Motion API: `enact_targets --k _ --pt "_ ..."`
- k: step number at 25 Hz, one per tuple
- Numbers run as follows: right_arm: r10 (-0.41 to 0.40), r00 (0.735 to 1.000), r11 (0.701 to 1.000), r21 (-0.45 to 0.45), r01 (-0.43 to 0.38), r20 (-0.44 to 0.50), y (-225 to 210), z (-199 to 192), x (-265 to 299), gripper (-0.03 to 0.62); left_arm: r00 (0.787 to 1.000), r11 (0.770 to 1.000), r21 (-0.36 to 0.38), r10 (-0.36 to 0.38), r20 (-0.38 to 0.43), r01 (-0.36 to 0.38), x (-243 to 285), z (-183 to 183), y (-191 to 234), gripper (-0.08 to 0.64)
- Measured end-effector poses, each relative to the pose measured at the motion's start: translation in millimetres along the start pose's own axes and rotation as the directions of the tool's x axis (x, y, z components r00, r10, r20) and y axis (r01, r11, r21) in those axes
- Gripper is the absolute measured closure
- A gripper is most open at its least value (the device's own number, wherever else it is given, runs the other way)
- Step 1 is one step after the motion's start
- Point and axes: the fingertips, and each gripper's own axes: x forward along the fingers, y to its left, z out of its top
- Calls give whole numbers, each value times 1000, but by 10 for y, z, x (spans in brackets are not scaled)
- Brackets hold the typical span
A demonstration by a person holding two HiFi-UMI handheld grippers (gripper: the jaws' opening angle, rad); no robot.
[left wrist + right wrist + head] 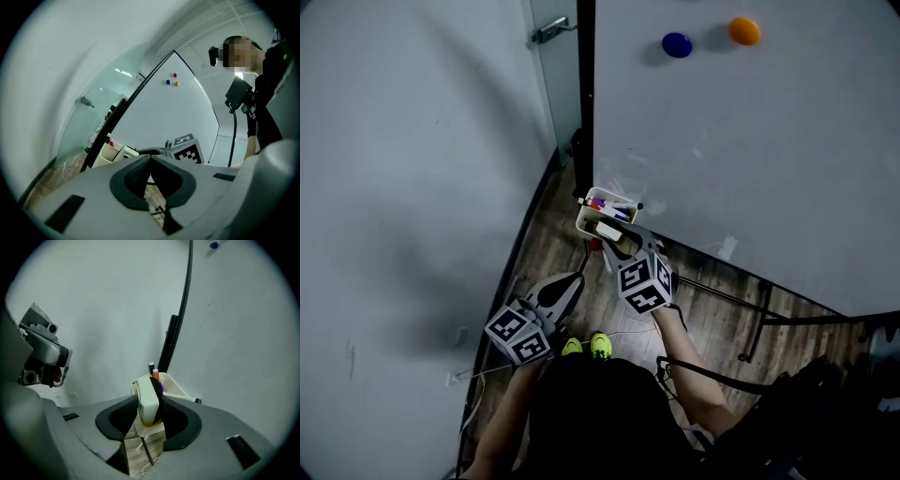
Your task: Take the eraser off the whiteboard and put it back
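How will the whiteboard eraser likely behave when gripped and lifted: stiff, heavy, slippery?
Probably stiff: the eraser holds its blocky shape between the jaws. Likely light, being a plastic-looking shell. Its dark felt face may give slightly; flat sides shouldn't roll.

- A plain grey wall runs well to the left of the right gripper.
- Beyond the gripper, in the far corner, stands a glass door with a metal handle.
- The whiteboard fills the side ahead and to the gripper's right, and its black edge rises just beyond the gripper.
- Wood-plank floor lies beneath the gripper.
- Black stand bars cross the floor to the gripper's right.
- A small white plate sits low on the wall, back and to the left.
- The light is dim and cool.
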Motion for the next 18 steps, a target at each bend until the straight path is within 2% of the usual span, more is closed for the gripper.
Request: enact_targets --k 18 --pt "-41 994 998 43 36 101 -132 424 -434 445 999 998 46 -46 7 46 67 158 -126 538"
